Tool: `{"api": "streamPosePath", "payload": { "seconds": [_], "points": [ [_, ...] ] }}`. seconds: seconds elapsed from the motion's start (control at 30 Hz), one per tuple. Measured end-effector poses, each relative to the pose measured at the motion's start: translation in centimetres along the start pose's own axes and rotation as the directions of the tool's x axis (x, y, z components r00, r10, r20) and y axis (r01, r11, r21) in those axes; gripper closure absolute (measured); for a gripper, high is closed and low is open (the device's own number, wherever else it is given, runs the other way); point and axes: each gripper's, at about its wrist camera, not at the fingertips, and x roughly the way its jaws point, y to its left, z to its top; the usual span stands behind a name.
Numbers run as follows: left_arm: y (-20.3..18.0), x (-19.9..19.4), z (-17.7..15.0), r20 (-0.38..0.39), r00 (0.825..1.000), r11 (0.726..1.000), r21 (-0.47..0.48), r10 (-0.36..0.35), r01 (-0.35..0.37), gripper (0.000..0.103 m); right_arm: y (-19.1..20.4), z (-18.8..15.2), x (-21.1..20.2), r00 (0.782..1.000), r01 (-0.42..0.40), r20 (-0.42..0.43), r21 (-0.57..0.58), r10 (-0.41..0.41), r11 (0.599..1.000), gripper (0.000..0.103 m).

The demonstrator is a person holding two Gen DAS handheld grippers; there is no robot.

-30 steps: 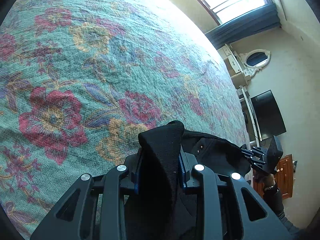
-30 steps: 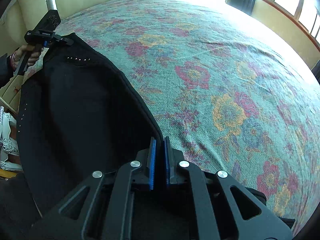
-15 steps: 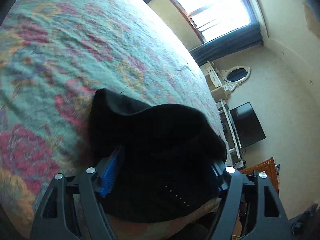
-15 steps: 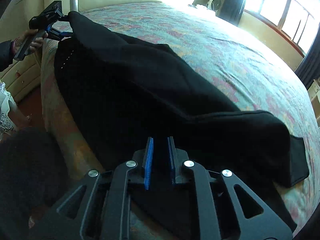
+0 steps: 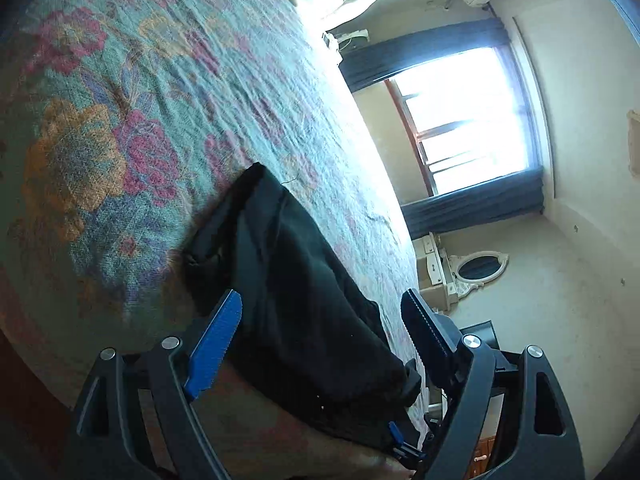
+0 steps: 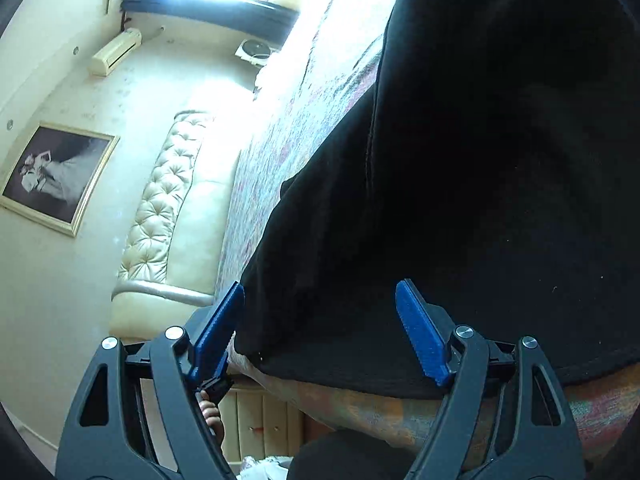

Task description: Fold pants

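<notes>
The black pants (image 5: 304, 300) lie folded near the edge of the bed with the floral bedspread (image 5: 120, 120). My left gripper (image 5: 324, 312) is open with its blue pads on either side of the fabric, holding nothing. In the right wrist view the pants (image 6: 480, 200) fill the right half of the picture. My right gripper (image 6: 320, 304) is open, its pads spread around the pants' near edge, holding nothing. The other gripper's tip (image 5: 404, 444) shows at the far end of the pants in the left wrist view.
A bright window with dark curtains (image 5: 472, 120) and a white dresser with an oval mirror (image 5: 476, 268) stand beyond the bed. A tufted cream headboard (image 6: 168, 200), a framed picture (image 6: 52, 176) and a wall air conditioner (image 6: 116, 50) show in the right wrist view.
Both grippers let go of the pants and opened. The pants were carried over and laid down folded on the bed. Both cameras have swung to a low angle.
</notes>
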Motion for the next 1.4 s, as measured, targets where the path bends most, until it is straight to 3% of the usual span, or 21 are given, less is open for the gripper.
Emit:
{"api": "streamPosePath", "payload": {
  "seconds": [0.07,0.17,0.27,0.47,0.5,0.53,0.63,0.77,1.07,1.23,1.4],
  "points": [
    [-1.9,0.6,-0.3,0.007,0.999,0.995,0.088,0.035,-0.036,0.018,-0.5,0.4,0.1,1.000,0.013,0.018,0.022,-0.014,1.000,0.025],
    [-3.1,3.6,-0.8,-0.057,0.991,0.980,0.169,0.118,-0.107,0.018,0.0,0.2,0.8,0.996,0.081,0.034,0.004,-0.081,0.997,0.025],
    [-2.2,6.2,-1.1,-0.092,0.979,0.977,0.135,0.180,-0.167,0.018,0.9,0.3,1.6,0.985,0.164,0.050,-0.031,-0.162,0.986,0.025],
    [-0.9,7.7,-0.1,-0.082,0.978,0.980,0.068,0.190,-0.185,0.018,1.0,1.2,2.4,0.971,0.223,0.088,0.009,-0.223,0.975,0.026],
    [-0.9,7.9,0.1,-0.086,0.977,0.980,0.069,0.194,-0.189,0.017,0.9,1.4,2.6,0.969,0.232,0.085,0.009,-0.232,0.973,0.035],
    [-1.1,7.8,-0.1,-0.090,0.977,0.979,0.066,0.196,-0.191,0.017,0.8,1.7,2.9,0.969,0.233,0.078,0.015,-0.233,0.972,0.051],
    [-0.8,7.4,-0.1,-0.084,0.980,0.983,0.032,0.182,-0.180,0.017,-0.4,1.8,2.8,0.980,0.184,0.062,0.087,-0.190,0.979,0.083],
    [0.5,5.9,-0.3,-0.071,0.989,0.989,-0.064,0.132,-0.136,0.017,-1.1,1.4,2.3,0.988,0.115,0.094,0.119,-0.126,0.986,0.095],
    [2.3,3.4,0.2,-0.032,0.999,0.973,-0.225,0.037,-0.043,0.017,-1.2,0.6,1.5,0.992,0.010,0.122,0.142,-0.028,0.990,0.095],
    [2.3,1.9,-0.9,-0.024,0.998,0.967,-0.246,0.060,-0.064,0.017,-0.9,0.8,1.3,0.989,-0.074,0.142,0.168,0.050,0.983,0.096],
    [1.6,3.7,-0.9,-0.055,0.997,0.961,-0.266,0.061,-0.074,0.017,0.8,1.7,0.6,0.977,-0.142,0.178,0.153,0.114,0.978,0.098]
  ]
}}
